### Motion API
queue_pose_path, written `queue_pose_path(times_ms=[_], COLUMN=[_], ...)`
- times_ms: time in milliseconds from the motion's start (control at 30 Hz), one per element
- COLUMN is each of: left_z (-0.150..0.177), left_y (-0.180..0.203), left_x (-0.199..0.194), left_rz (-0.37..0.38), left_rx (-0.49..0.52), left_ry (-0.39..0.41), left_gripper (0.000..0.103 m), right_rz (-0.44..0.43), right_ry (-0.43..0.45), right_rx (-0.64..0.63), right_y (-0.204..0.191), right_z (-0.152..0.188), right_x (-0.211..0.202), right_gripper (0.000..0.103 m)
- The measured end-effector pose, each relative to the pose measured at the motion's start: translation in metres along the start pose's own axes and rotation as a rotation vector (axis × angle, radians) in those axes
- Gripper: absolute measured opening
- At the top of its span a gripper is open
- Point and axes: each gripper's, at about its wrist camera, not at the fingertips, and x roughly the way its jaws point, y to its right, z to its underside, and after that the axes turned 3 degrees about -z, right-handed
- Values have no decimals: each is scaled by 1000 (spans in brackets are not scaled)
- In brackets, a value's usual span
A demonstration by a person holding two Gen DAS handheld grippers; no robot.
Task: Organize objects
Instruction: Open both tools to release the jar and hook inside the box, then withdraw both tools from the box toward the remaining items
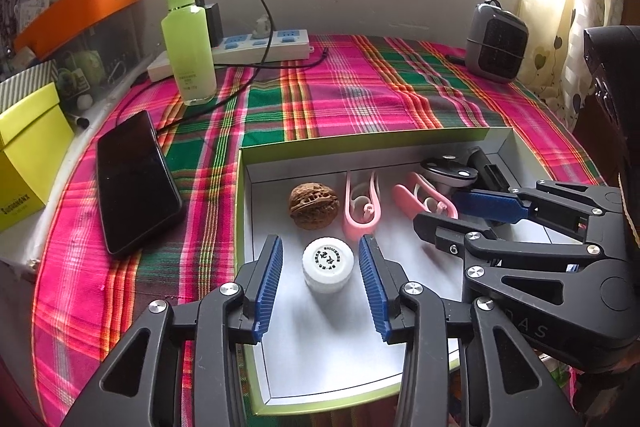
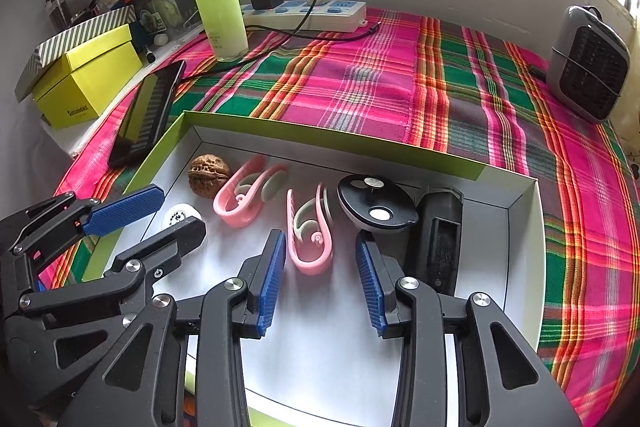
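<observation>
Left wrist view is showing the worktop (image 1: 360, 91) under a bright plaid cloth, and on it the shallow green-edged box (image 1: 248, 307) is sitting with everything gathered inside. I am hovering both tools over that box. Behind it the small grey heater (image 1: 496, 43) is standing at the far right, the tall green bottle (image 1: 188, 39) at the far left, the white power strip (image 1: 264, 47) just behind the bottle, and the dark phone (image 1: 136, 183) is lying flat beside the box's left wall.

My left gripper (image 1: 320, 275) is sitting with its jaws spread, and the white cap-topped jar (image 1: 328, 267) is standing upright between the blue pads (image 1: 272, 287), a gap showing on each side, nothing pinched. The walnut (image 1: 314, 205) is lying just beyond the jar, near the box's back wall.

Right wrist view is giving me my right gripper (image 2: 320, 275), jaws also spread, with the near pink clip (image 2: 310, 235) lying loose between them, its rounded end toward me, not gripped. The second pink clip (image 2: 248, 195) is resting to its left, close to the walnut. The black oval disc (image 2: 376, 207) is sitting to the right of the clips, and the black rectangular block (image 2: 438, 239) is lying beside it against the right wall.
</observation>
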Motion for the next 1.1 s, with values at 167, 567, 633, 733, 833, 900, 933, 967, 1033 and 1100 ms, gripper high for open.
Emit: queue_pose_path(times_ms=[167,567,633,733,833,900,933,967,1033,1100], left_z=[1,7,9,12,16,19,20,22,25,28], left_y=[-1,-1,-3,-7,-7,-7,-8,-8,-8,-9], left_x=[-4,-15,-18,-24,-32,-36,-38,-40,-44,-49], left_rz=[5,0,-4,-4,-4,0,5,8,12,11], left_rx=[-6,-10,-20,-33,-31,-36,-41,-42,-44,-44], left_ry=[2,8,10,14,26,29,28,29,33,39], left_gripper=[39,42,42,42,43,42,42,43,43,43], right_rz=[7,3,8,17,21,22,22,24,28,31], right_ry=[4,17,26,39,53,63,69,73,80,87], right_rx=[2,2,-4,-15,-14,-9,-7,-4,1,8], right_y=[-1,-3,-5,-9,-11,-12,-12,-12,-12,-11], right_z=[1,8,10,14,18,21,22,24,27,32], right_x=[-3,-13,-17,-24,-31,-37,-40,-43,-48,-54], right_gripper=[43,49,49,49,49,49,49,49,49,49])
